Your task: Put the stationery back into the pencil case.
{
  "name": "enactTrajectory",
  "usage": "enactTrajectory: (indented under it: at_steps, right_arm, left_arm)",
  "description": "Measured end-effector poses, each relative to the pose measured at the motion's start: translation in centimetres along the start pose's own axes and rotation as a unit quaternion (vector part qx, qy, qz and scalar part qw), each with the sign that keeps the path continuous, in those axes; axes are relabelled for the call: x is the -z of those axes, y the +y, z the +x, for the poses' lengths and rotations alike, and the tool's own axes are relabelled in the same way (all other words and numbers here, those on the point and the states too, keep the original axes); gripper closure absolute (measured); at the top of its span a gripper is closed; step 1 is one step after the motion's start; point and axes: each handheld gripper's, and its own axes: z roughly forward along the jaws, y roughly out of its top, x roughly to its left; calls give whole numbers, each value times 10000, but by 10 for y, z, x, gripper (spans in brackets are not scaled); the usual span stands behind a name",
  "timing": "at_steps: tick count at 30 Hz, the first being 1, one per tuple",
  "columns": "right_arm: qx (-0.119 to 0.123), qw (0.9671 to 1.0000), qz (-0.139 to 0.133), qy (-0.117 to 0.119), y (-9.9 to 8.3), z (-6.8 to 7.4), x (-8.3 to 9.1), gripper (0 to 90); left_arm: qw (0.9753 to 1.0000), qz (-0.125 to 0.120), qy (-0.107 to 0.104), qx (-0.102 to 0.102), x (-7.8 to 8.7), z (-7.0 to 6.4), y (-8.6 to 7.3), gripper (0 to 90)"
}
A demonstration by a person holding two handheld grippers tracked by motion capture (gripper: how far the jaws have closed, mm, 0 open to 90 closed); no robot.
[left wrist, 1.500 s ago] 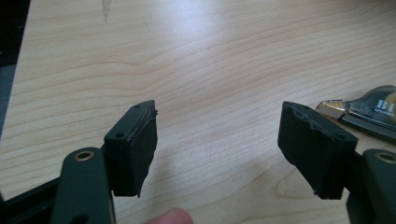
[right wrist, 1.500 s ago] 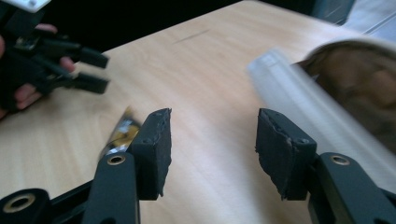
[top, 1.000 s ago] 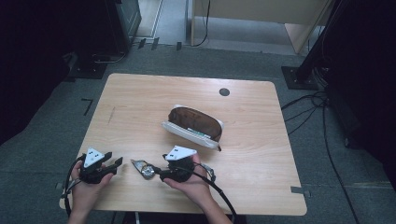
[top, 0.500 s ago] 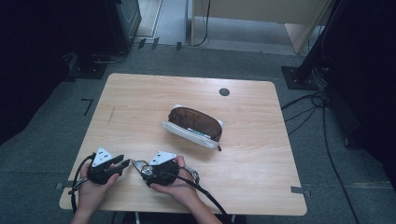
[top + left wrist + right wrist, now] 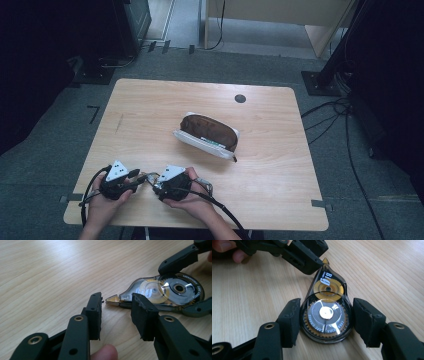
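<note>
A clear correction tape dispenser (image 5: 325,293) with gold and silver reels lies flat on the wooden table (image 5: 150,115), near its front edge. My right gripper (image 5: 325,315) holds its round body, one pad against each side. The gold tip (image 5: 112,300) points toward my left gripper (image 5: 116,307), which is open with its jaws either side of the tip, not touching it. From above, the left gripper (image 5: 139,176) and right gripper (image 5: 156,182) meet nose to nose, each held in a hand.
A brown and white pencil case (image 5: 207,132) lies unzipped at the table's middle, well beyond both grippers. A small dark round cap (image 5: 240,98) sits in the tabletop near the far edge. Cables trail from the grippers off the front edge.
The right gripper moved left onto the dispenser and closed around its body. The left gripper moved right until its jaws reached the dispenser's tip.
</note>
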Motion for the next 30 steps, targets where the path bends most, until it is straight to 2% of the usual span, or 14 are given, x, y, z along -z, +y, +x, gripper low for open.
enactTrajectory:
  at_steps: [4,7,13,15,18,24,28,30]
  right_arm:
    - [-37,10000,31,70,-4,-7,7,415]
    - [-207,9996,21,164,-8,-14,13,415]
    - [-468,9986,21,237,-15,-27,26,416]
    - [-524,9983,4,260,-16,-28,30,416]
    - [-571,9979,-34,314,-16,-30,35,416]
    - [-633,9969,26,456,-16,-31,40,416]
    - [-657,9962,76,560,-15,-32,41,416]
    - [-668,9960,93,582,-15,-32,40,416]
  left_arm:
    - [9998,-25,-99,-185,-2,-4,0,574]
    - [9995,24,-76,-317,-5,-7,0,552]
    - [9975,8,-333,-622,-10,-16,3,515]
    - [9961,15,-439,-760,-13,-21,5,495]
    - [9946,3,-477,-923,-16,-28,8,468]
    - [9937,-7,-400,-1049,-20,-33,11,378]
    - [9920,-18,-472,-1173,-21,-36,12,355]
    - [9903,-17,-545,-1279,-22,-38,12,349]
